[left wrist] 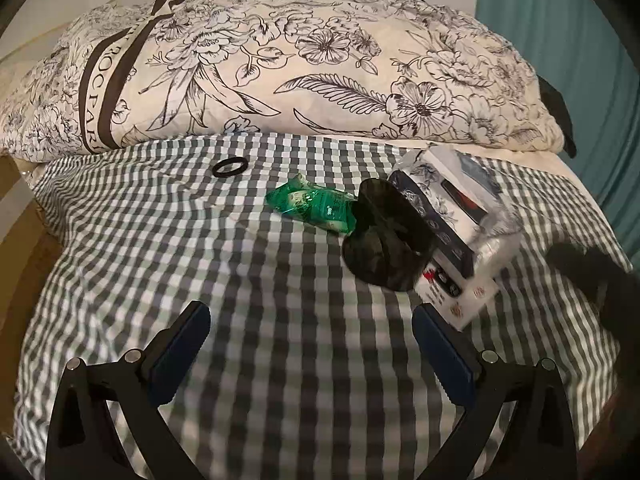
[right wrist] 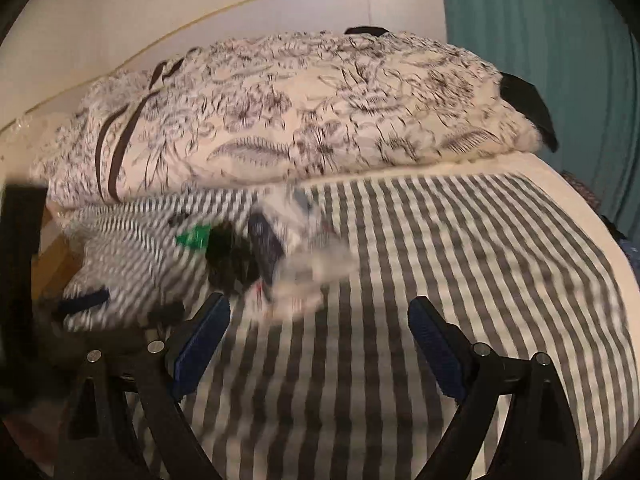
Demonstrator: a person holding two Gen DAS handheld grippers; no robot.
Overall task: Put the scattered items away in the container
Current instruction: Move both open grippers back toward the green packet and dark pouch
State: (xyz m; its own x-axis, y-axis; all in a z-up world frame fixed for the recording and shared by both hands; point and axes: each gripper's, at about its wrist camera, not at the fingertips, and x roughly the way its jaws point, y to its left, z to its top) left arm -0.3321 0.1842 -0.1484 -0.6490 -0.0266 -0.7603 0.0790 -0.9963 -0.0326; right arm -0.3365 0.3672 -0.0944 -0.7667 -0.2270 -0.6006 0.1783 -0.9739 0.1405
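- A black ring lies on the checked bed sheet, just below a floral pillow.
- A green packet rests at mid-sheet, touching dark sunglasses to its right.
- The sunglasses lean against a printed box in clear wrap; whether it is the container cannot be told.
- The left gripper hangs above the sheet, jaws wide and empty, short of all items.
- The right gripper, seen in a blurred view, also stands wide with nothing between its pads.
- A teal curtain hangs at far right.
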